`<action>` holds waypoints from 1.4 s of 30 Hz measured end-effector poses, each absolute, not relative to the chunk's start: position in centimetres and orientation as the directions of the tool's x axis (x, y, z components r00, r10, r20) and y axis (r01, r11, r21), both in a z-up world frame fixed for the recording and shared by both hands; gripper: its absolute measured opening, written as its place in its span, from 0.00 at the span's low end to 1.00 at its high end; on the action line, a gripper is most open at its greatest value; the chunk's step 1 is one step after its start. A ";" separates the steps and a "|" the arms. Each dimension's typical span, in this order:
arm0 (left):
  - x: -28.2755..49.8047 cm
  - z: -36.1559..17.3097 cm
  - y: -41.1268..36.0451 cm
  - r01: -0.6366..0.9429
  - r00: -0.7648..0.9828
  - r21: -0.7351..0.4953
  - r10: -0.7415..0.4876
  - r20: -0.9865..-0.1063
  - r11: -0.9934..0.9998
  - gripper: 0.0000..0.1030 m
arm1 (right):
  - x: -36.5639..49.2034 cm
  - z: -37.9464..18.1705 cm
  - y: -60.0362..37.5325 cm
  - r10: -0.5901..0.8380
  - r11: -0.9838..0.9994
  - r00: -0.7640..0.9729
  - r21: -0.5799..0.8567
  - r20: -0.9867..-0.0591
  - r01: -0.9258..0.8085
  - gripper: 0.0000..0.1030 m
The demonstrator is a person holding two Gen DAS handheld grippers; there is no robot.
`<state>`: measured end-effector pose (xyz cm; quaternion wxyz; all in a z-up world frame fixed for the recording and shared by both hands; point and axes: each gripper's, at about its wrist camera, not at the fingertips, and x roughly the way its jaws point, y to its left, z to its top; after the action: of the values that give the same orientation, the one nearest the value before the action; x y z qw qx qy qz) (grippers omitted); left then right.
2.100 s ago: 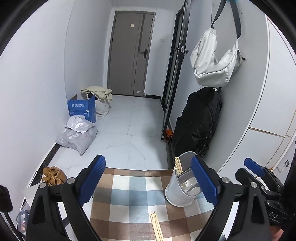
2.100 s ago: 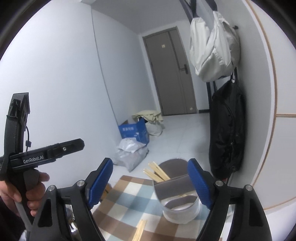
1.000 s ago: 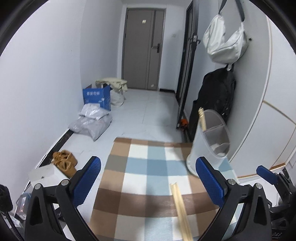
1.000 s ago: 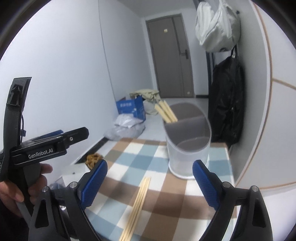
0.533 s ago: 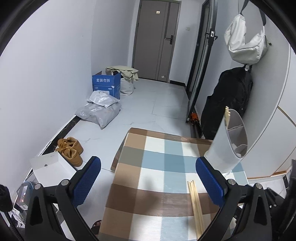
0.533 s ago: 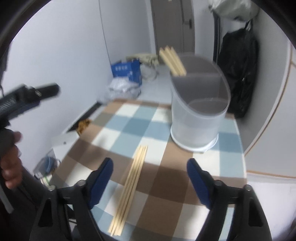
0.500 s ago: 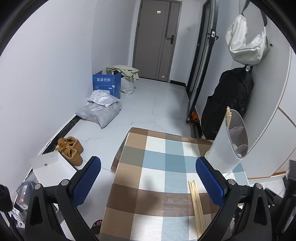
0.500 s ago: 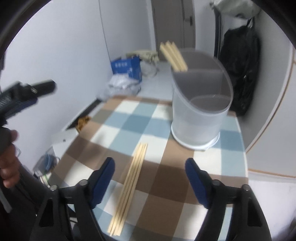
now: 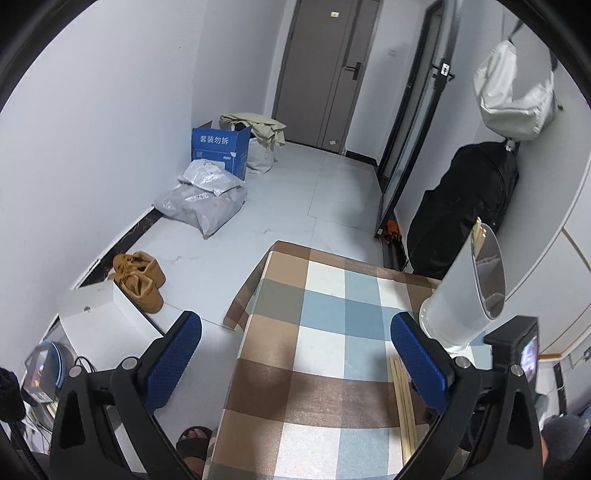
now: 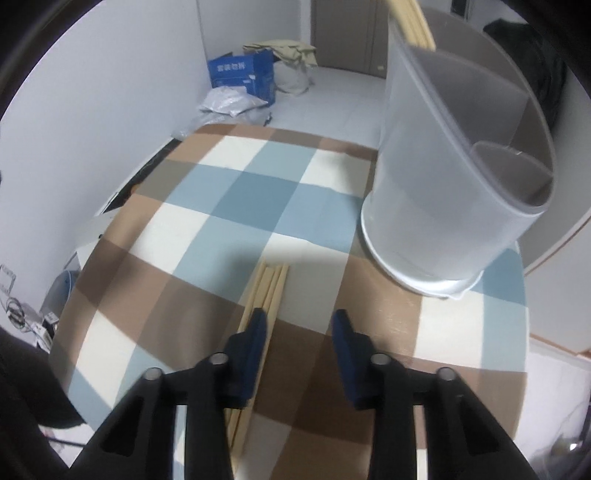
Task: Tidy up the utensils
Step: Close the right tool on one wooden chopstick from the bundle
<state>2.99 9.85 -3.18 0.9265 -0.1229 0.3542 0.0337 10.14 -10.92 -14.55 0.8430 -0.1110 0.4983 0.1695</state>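
Just above the checked tablecloth (image 10: pixel 207 236), the right gripper (image 10: pixel 299 325) is narrowing, nothing between its jaws yet; loose chopsticks (image 10: pixel 271 286) are lying under its left finger, so shifting left should centre them. Beyond, the holder (image 10: pixel 443 206) is waiting. The left gripper (image 9: pixel 295 343) is hovering spread, empty.

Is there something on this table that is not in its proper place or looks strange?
Yes. Loose chopsticks lie flat on the checked tablecloth, beside the grey utensil holder and apart from it. Other chopsticks already stand in its far compartment. The right claw, which has just been closing, hovers beside them with nothing between its fingers.
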 end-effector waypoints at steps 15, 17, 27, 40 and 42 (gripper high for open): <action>3.1 -3.6 11.2 -0.187 0.727 -0.244 -0.033 -0.686 0.952 0.97 | 10.8 -14.9 -8.7 0.097 0.894 0.415 -0.103 -0.905 -0.435 0.14; 3.1 -3.5 11.3 -0.185 0.727 -0.242 -0.033 -0.686 0.952 0.97 | 10.8 -14.9 -8.6 0.099 0.892 0.405 -0.100 -0.909 -0.441 0.14; 3.3 -3.7 11.5 -0.195 0.716 -0.248 -0.034 -0.697 0.949 0.97 | 11.4 -15.3 -8.6 0.106 0.899 0.368 -0.069 -0.924 -0.432 0.15; 3.7 -4.3 12.5 -0.227 0.696 -0.247 -0.020 -0.717 0.942 0.97 | 12.3 -15.2 -8.2 0.136 0.914 0.390 -0.036 -0.911 -0.403 0.04; 3.9 -4.6 12.2 -0.220 0.685 -0.243 -0.027 -0.728 0.945 0.97 | 12.4 -14.9 -8.8 0.154 0.924 0.398 -0.010 -0.904 -0.382 0.04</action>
<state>3.93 12.20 -4.56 0.9042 -0.1576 0.3933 0.0534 12.39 -8.81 -14.85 0.8289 -0.1087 0.5243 0.1618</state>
